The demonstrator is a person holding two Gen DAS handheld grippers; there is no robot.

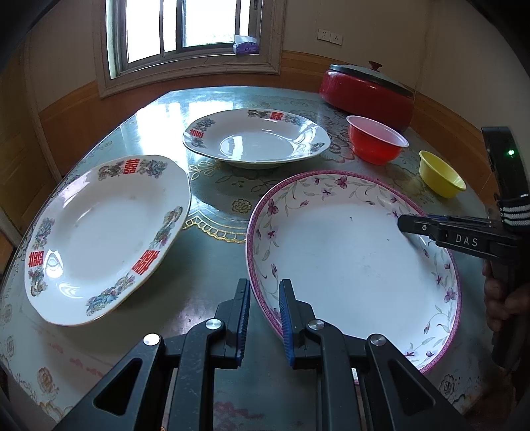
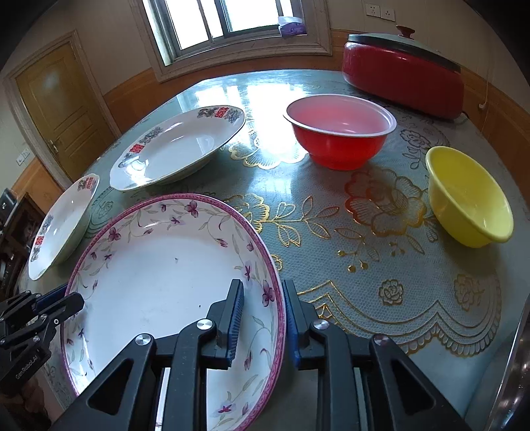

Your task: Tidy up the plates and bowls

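Floral plate [image 1: 347,262] rim sits btwn both open claws, L gripper [image 1: 264,310] near-left, R gripper [image 2: 262,315] opposite, neither clamped.

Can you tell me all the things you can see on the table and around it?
Purple-flower plate: one, white with pink rim, nearest, between both grippers.
Red-character plates: two, white, left and middle of the table.
Red bowl: one, far side, empty.
Yellow bowl: one, right of the red bowl, empty.
Red pot: one, dark lid, back corner.
Table: one, green cloth with gold flowers.
Window: one, behind the table.
Door: one, wooden, left wall.
Left gripper: fingers astride the flower plate's rim.
Right gripper: fingers astride the opposite rim.
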